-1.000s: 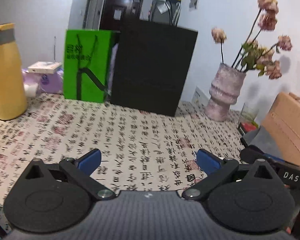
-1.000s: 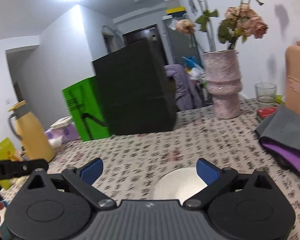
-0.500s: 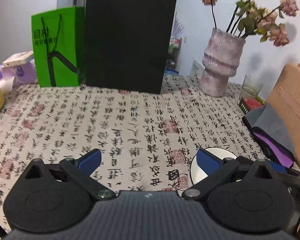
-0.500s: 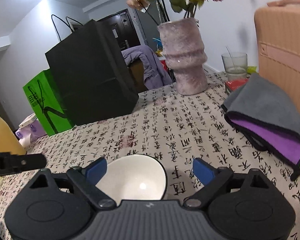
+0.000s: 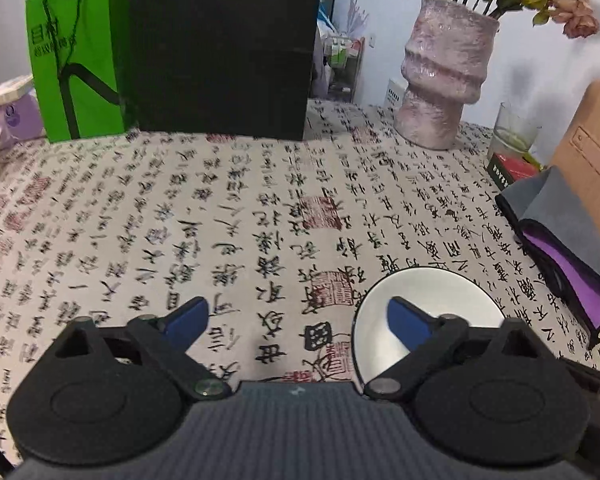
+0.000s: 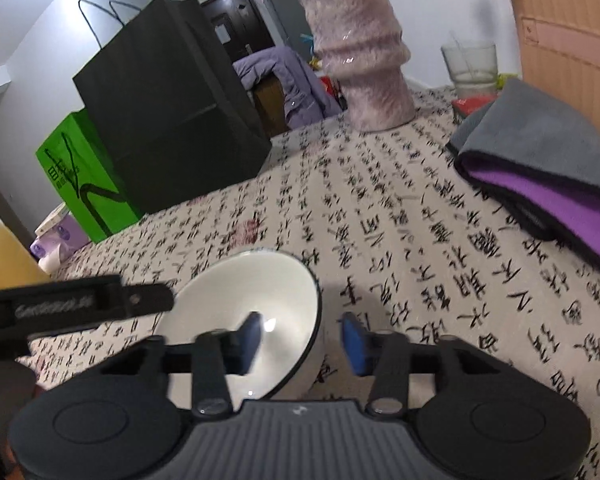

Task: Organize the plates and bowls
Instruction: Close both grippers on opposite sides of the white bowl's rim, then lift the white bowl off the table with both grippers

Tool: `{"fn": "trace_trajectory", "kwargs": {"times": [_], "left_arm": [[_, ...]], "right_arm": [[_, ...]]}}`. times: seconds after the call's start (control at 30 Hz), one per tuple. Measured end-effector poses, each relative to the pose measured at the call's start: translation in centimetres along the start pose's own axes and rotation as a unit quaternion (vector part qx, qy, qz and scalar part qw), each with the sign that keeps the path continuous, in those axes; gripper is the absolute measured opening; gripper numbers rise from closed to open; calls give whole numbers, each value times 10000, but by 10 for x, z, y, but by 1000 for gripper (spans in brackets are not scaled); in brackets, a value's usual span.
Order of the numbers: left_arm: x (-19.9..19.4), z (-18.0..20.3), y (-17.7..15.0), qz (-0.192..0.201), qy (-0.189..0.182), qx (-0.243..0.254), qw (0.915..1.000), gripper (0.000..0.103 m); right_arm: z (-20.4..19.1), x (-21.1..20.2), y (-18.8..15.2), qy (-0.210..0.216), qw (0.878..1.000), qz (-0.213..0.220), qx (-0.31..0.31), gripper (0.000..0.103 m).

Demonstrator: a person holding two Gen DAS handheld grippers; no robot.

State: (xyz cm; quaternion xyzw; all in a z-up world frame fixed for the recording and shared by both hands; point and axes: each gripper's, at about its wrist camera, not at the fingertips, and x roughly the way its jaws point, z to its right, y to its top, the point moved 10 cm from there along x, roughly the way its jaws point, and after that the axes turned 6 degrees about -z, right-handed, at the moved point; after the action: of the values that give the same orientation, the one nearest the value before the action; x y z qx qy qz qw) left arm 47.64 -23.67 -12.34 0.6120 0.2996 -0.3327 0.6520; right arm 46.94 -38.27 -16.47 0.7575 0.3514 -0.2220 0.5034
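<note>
green bag (image 5: 76, 60) far left w/ black bag (image 5: 224, 48) beside it, both at back of the calligraphy tablecloth (image 5: 236, 208). left gripper (image 5: 296, 316) wide apart, jaws just narrowed a bit, nothing btwn them; its right finger overlaps the white bowl (image 5: 440, 292) in view. right gripper (image 6: 300, 336) jaws just closing, straddling the bowl's (image 6: 240, 300) near-right rim, one pad inside, one outside; can't tell if pads press yet. pink vase (image 5: 440, 76) back right, grey-purple cloth (image 5: 560, 240) at right edge.
</note>
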Motion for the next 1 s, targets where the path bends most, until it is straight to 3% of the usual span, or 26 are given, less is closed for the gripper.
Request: {"fn": "trace_trajectory", "kwargs": {"times": [0.03,0.1,0.2,0.37,0.4,0.6,1.0], "left_arm": [[4,1,-2,-66,-10,-1,10000,90],[12,4,-6,-215,-88,-37,9997,73],[22,8,-14,-493,-319,-136,9982,59],[28,11,-19,-581,-405,-180,9973,42],[28,13,-20,-620,-476,-194,9968,33],[27,25,-21,-614,-560,-12,9965,14],[25,33,-20,-328,-392,119,9986,14]], "right_arm": [[-1,1,-1,20,10000,-11,-8,35],[1,1,-1,56,10000,-31,24,30],[4,3,0,43,9999,-55,77,23],[5,5,-1,34,9999,-74,77,21],[6,6,-1,46,9999,-55,82,21],[6,7,-1,83,9998,-1,153,19],[8,6,-2,74,9998,21,208,18]]}}
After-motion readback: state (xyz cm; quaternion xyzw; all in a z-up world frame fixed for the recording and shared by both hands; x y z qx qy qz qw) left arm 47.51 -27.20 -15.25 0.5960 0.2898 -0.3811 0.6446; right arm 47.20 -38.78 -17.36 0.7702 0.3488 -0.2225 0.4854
